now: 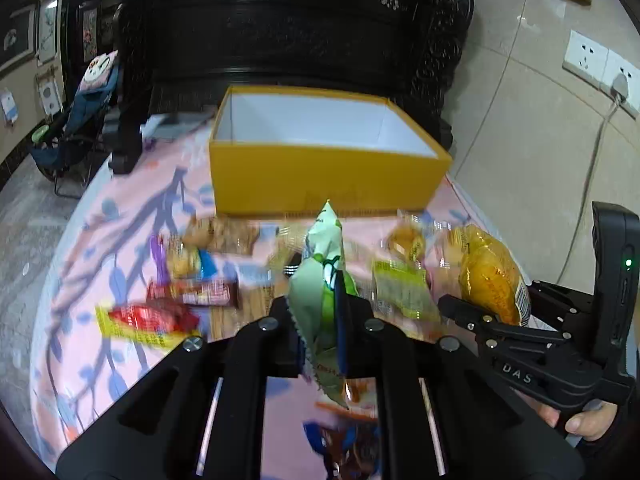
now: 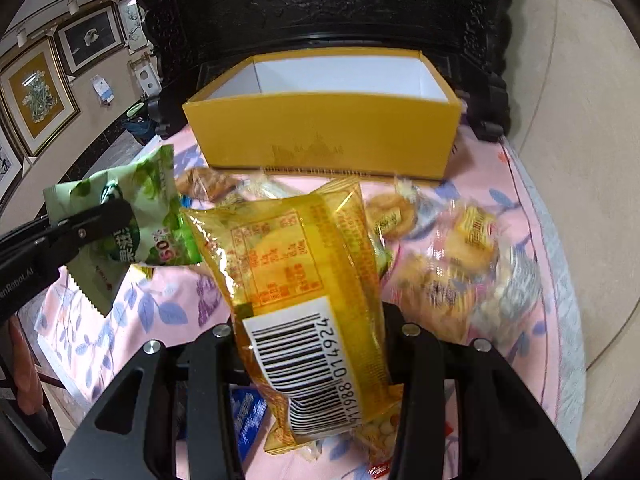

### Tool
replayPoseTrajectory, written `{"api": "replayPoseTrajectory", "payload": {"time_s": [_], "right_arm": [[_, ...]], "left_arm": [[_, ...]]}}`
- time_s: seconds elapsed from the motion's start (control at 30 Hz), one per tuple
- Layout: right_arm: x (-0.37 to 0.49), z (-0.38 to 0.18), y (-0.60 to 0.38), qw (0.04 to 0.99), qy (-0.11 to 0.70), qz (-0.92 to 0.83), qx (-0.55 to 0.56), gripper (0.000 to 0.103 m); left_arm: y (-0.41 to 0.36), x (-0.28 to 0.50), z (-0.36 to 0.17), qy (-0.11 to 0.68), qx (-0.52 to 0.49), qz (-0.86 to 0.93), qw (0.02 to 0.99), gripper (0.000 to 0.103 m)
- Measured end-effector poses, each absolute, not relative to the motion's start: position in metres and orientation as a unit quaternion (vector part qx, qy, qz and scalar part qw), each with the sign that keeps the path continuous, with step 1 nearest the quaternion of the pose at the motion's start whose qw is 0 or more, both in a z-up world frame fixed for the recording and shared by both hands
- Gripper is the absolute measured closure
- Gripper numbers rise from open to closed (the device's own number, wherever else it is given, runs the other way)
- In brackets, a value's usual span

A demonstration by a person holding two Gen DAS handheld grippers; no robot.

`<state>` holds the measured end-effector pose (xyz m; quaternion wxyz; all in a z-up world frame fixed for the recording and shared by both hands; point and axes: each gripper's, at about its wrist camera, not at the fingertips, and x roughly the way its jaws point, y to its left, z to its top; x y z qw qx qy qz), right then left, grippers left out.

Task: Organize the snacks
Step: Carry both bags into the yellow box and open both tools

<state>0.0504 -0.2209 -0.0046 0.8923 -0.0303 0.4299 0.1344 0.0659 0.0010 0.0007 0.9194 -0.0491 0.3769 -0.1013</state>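
Observation:
An open yellow box [image 1: 320, 178] with a white inside stands at the back of the pink table; it also shows in the right wrist view [image 2: 324, 136]. My left gripper [image 1: 320, 308] is shut on a green snack packet [image 1: 320, 264], held above the table. That packet [image 2: 156, 208] and the left gripper [image 2: 86, 228] show at the left of the right wrist view. My right gripper [image 2: 316, 344] is shut on a yellow snack bag [image 2: 304, 280] with a barcode, raised before the box. The bag [image 1: 490, 276] and the right gripper [image 1: 460, 308] show at the right of the left wrist view.
Several loose snacks lie on the pink floral cloth [image 1: 120, 240]: a red packet [image 1: 148, 322], a brown bar [image 1: 200, 294], small cakes [image 2: 390, 210] and packets [image 2: 452, 276]. A dark carved cabinet [image 1: 288, 28] stands behind the box. A tiled wall with sockets [image 1: 600, 66] is at the right.

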Motion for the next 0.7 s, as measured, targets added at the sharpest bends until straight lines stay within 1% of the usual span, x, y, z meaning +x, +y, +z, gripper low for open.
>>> {"api": "replayPoseTrajectory", "payload": {"time_s": [0.1,0.23,0.33,0.43,0.6,0.7], "right_arm": [[0.086,0.021,-0.214,0.898,0.420,0.130,-0.035,0.060],[0.164,0.046,-0.206,0.902,0.418,0.103,-0.024,0.060],[0.212,0.047,-0.206,0.901,0.428,0.071,-0.019,0.060],[0.242,0.041,-0.213,0.892,0.446,0.066,0.001,0.060],[0.261,0.038,-0.212,0.892,0.448,0.063,-0.004,0.060],[0.276,0.038,-0.210,0.896,0.439,0.061,0.003,0.059]], "left_arm": [[0.000,0.107,0.021,0.380,-0.046,-0.092,0.919,0.092],[-0.006,0.177,0.050,0.375,-0.043,-0.068,0.923,0.092],[-0.011,0.213,0.055,0.380,-0.039,-0.058,0.923,0.092],[-0.009,0.242,0.053,0.392,-0.052,-0.059,0.917,0.092],[-0.015,0.266,0.050,0.390,-0.042,-0.061,0.918,0.092],[-0.019,0.280,0.046,0.391,-0.038,-0.056,0.918,0.090]]}}
